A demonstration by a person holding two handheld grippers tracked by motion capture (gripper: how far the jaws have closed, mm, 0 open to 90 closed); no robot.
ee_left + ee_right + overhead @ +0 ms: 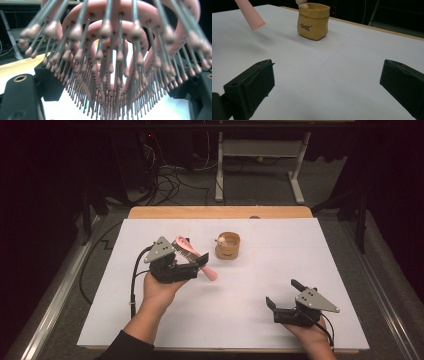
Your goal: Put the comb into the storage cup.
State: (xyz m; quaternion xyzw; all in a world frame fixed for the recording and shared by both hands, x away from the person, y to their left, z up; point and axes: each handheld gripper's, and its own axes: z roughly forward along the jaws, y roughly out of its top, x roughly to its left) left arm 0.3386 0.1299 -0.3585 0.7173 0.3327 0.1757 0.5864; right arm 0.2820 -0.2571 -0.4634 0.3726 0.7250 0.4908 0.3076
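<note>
Pink hairbrush (194,257): it is held in the left tongs (192,262), raised a little over the white worktop (240,320), on the left half, near the middle.
Hidden parts: in the high view the middle of the hairbrush is covered by the black body of the left tongs and by the grey plate on top; the pink handle end comes out to the lower right and the bristle head to the upper left.
Hard to see: in the left gripper view the bristles (110,82) stand very close to the camera, the near ones are blurred, and the top of the pink frame is cut off by the edge.
Look of the hairbrush: pink open frame with curved ribs, thin dark metal bristles with small round pink tips, flat pink handle (249,12).
Left tongs: clamped on the hairbrush, one black jaw at each side of it.
Right tongs (286,299): wide apart, nothing between them, low over the worktop at the near right side.
Brown pot (313,21): shaped like a small sack, with dark letters on the side; it stands on the worktop just beyond the hairbrush. A small pale thing looks over its rim, but I cannot tell what it is.
</note>
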